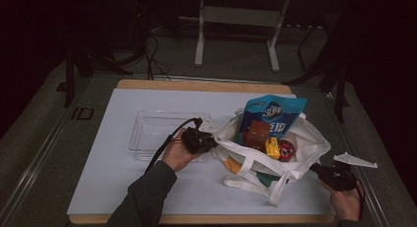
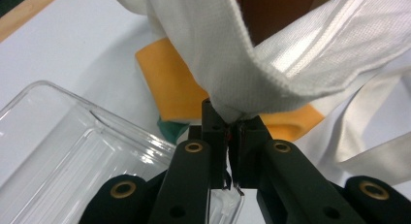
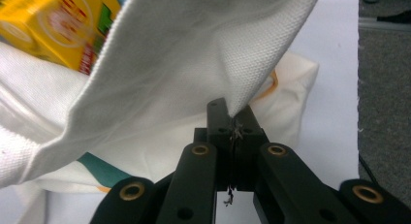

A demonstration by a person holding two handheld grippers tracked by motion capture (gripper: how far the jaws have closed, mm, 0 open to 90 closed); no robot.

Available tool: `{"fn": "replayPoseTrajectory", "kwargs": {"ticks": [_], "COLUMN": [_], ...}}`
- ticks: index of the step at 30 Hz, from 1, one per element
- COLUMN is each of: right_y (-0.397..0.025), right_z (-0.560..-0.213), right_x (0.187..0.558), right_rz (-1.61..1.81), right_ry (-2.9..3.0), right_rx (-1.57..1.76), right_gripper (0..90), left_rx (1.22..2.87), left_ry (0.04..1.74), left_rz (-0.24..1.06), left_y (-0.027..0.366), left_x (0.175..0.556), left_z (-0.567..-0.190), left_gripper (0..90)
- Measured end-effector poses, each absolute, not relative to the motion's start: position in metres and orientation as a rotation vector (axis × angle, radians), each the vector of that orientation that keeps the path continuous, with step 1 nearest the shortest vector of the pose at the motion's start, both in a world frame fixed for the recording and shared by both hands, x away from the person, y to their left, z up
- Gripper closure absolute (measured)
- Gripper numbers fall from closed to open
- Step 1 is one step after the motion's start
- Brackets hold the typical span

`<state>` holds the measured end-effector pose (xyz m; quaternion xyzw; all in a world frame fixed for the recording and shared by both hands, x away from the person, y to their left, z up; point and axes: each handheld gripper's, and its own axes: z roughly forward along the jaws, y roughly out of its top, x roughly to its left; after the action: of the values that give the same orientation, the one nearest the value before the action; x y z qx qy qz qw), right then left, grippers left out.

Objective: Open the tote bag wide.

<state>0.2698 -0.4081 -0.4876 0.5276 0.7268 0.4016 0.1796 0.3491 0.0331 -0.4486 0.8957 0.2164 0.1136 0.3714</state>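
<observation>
A white cloth tote bag (image 1: pixel 307 143) lies open on the white table top (image 1: pixel 123 187), holding a blue snack pouch (image 1: pixel 273 114), a brown packet (image 1: pixel 255 133), a yellow box (image 1: pixel 272 147) and a red round item (image 1: pixel 286 149). My left gripper (image 1: pixel 212 141) is shut on the bag's left rim; in the left gripper view the white cloth (image 2: pixel 242 83) is pinched between the jaws (image 2: pixel 231 122). My right gripper (image 1: pixel 317 169) is shut on the bag's right rim, with cloth (image 3: pixel 203 69) clamped between its jaws (image 3: pixel 233 120). The yellow box (image 3: pixel 58 25) shows inside.
A clear plastic tray (image 1: pixel 157 133) sits left of the bag, under my left hand; its rim (image 2: pixel 72 141) is close beside the left jaws. An orange and green print (image 2: pixel 169 83) shows on the bag. The table's right edge (image 1: pixel 339 138) is near my right hand.
</observation>
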Motion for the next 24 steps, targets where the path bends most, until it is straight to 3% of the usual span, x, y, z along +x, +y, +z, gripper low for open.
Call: {"fn": "replayPoseTrajectory", "kwargs": {"ticks": [14, 19, 24], "right_y": [-0.411, -0.41, -0.41], "right_z": [-0.509, -0.508, -0.503], "right_x": [0.276, 0.277, 0.274], "right_rz": [1.059, 1.054, 1.05], "right_ry": [2.062, 2.062, 2.066], "right_rx": [1.559, 1.565, 1.55], "right_gripper": [89.1, 89.0, 87.1], "left_rx": [2.329, 2.319, 2.282], "left_ry": [0.61, 0.62, 0.583], "left_rz": [0.367, 0.339, 0.312], "left_y": [0.035, 0.036, 0.043], "left_x": [0.356, 0.357, 0.356], "left_z": [-0.453, -0.453, -0.454], "left_gripper": [87.1, 86.7, 78.9]}}
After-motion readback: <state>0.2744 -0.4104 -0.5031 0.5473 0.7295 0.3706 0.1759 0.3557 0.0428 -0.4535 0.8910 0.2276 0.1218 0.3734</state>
